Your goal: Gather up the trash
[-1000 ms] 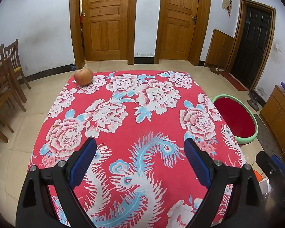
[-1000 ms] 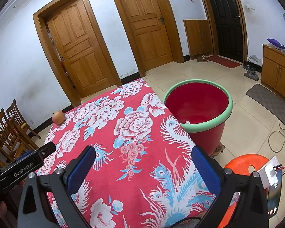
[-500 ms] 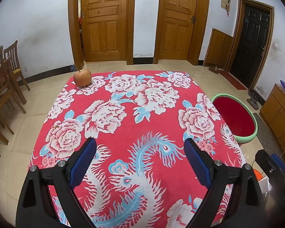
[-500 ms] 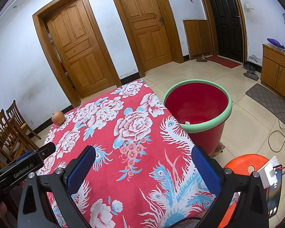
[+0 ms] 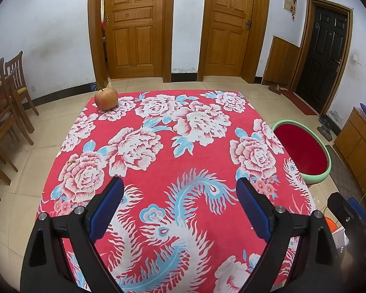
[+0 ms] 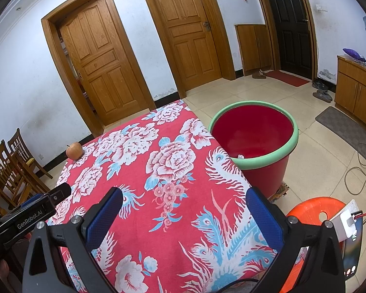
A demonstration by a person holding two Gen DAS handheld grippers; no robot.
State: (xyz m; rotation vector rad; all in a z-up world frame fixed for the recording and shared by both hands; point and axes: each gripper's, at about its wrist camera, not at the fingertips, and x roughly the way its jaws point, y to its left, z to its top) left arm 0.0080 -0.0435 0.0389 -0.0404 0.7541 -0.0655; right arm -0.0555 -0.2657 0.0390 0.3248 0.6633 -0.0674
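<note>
An apple (image 5: 106, 98) sits at the far left corner of a table covered by a red floral cloth (image 5: 173, 151); it also shows in the right wrist view (image 6: 74, 150). A red bin with a green rim (image 6: 253, 144) stands on the floor by the table's right side, also visible in the left wrist view (image 5: 305, 153). A small pale scrap lies inside it. My left gripper (image 5: 180, 190) is open and empty above the near part of the table. My right gripper (image 6: 184, 201) is open and empty over the table's near right part.
Wooden chairs (image 5: 5, 102) stand left of the table. An orange stool (image 6: 312, 210) with a phone (image 6: 351, 244) on it is at the near right. Cables lie on the tiled floor (image 6: 363, 168). A wooden cabinet (image 6: 356, 92) lines the right wall.
</note>
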